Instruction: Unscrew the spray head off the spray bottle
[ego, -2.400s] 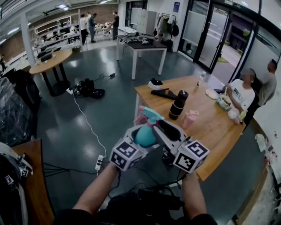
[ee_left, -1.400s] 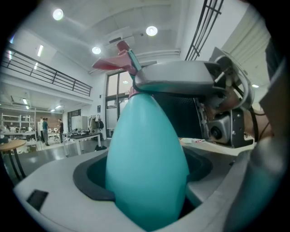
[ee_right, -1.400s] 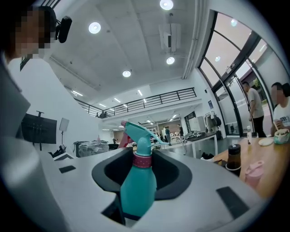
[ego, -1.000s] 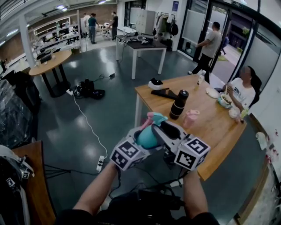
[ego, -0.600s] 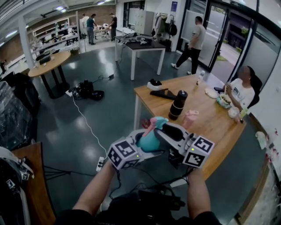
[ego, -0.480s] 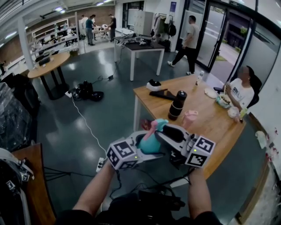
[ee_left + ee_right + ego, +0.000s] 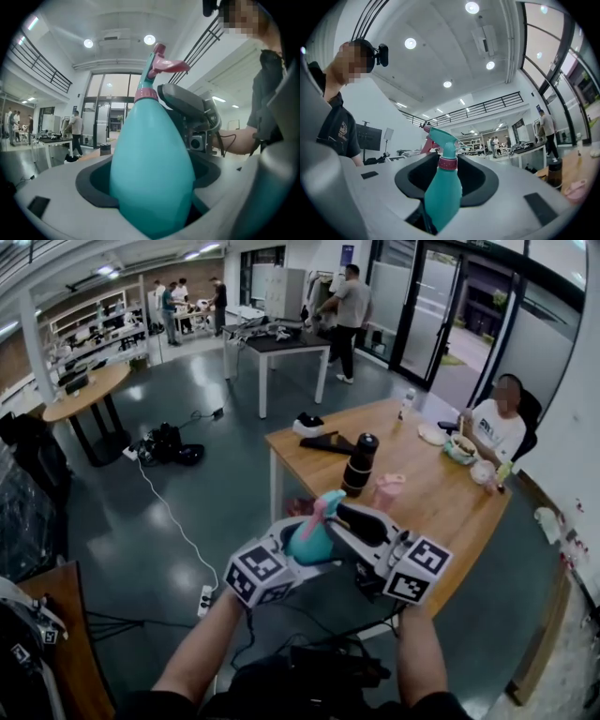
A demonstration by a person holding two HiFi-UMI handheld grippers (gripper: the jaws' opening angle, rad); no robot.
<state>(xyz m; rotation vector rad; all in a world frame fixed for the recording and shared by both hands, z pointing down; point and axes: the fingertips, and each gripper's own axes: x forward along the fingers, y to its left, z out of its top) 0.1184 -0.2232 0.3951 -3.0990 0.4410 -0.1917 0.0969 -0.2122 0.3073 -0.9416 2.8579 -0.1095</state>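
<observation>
Workshop floor and a wooden counter fill the head view. Since a moment ago the scene has slid left in frame, and a person has walked from the glass doors to the far table.

The part that matters hasn't moved on. The spray bottle hangs in mid-air off the counter's near corner. My left claw is clamped on its teal belly, and my right claw is closed up at the top. The spray head is still seated and faces about the same way. I'd judge I'm mid-twist or re-gripping, with the head not off yet.

Left gripper view: the belly fills the gap between the jaws, wedged tight. The head view hides that contact. The right claw also shows here, alongside the neck under the pink collar.

Right gripper view: only here can I see the collar held between the dark pads. It sits flush on the bottle, with no thread showing.
</observation>
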